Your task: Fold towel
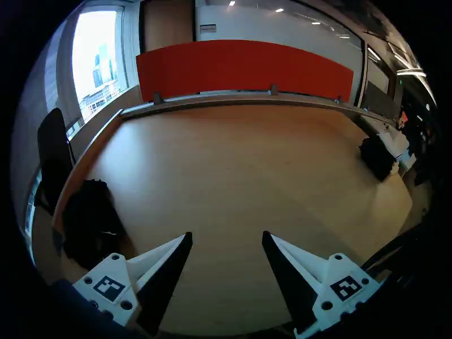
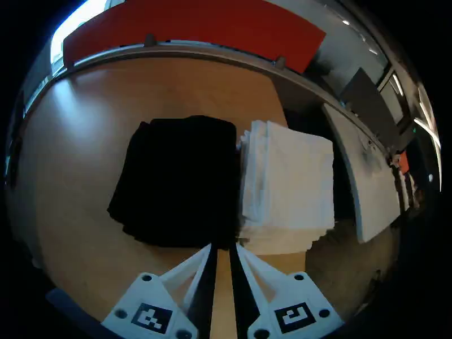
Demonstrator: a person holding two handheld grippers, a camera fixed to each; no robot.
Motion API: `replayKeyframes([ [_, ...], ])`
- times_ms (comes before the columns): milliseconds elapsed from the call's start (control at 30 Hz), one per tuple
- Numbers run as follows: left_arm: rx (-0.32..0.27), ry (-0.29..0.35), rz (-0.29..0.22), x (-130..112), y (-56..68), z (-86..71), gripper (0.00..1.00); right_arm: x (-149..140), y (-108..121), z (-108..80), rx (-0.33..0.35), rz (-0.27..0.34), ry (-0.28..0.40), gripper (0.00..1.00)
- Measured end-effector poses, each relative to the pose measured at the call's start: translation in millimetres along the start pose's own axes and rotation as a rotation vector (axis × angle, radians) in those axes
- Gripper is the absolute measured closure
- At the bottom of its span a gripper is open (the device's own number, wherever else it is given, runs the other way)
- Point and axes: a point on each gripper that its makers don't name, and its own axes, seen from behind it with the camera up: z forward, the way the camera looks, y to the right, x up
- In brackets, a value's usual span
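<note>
Black towel stack (image 2: pixel 178 178) and white towel stack (image 2: pixel 288 181) sit folded, touching, on bench (image 1: pixel 237 169). No unfolded towel visible; likely done or between towels. Left claw (image 1: pixel 226 240) released, empty. Right claw (image 2: pixel 221 248) clenched, empty.

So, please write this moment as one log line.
left tongs open, empty, over table | right tongs nearly shut at black towel stack | white stack beside it

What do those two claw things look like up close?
Both match. The left gripper and right gripper each have two wedge-shaped fingers tapering to a point, with white plastic shells and black inner faces. Each finger carries a black-and-white square marker and small round screw holes near its base.
</note>
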Motion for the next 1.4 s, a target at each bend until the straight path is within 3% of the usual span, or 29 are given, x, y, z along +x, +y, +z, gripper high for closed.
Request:
replayKeyframes([
  [133,-0.003,0.003,-0.002,0.3,0.0,-0.3,0.09,-1.0,0.0,-2.9,-0.010,0.006,0.008,0.65],
  [333,-0.006,0.008,-0.003,1.3,-1.4,-0.9,0.09,1.2,-2.9,-7.2,-0.018,0.025,0.031,0.12],
  [367,-0.007,0.009,-0.004,1.5,-1.6,-1.0,0.09,1.4,-3.8,-7.9,-0.019,0.028,0.034,0.07],
  [767,-0.012,0.020,-0.006,2.7,-5.4,-4.3,0.09,8.0,-20.4,-15.5,-0.003,0.058,0.069,0.06],
  [1400,-0.006,0.032,-0.017,3.3,-10.4,-8.3,0.08,37.5,-43.4,-31.6,0.005,0.268,0.174,0.07],
])
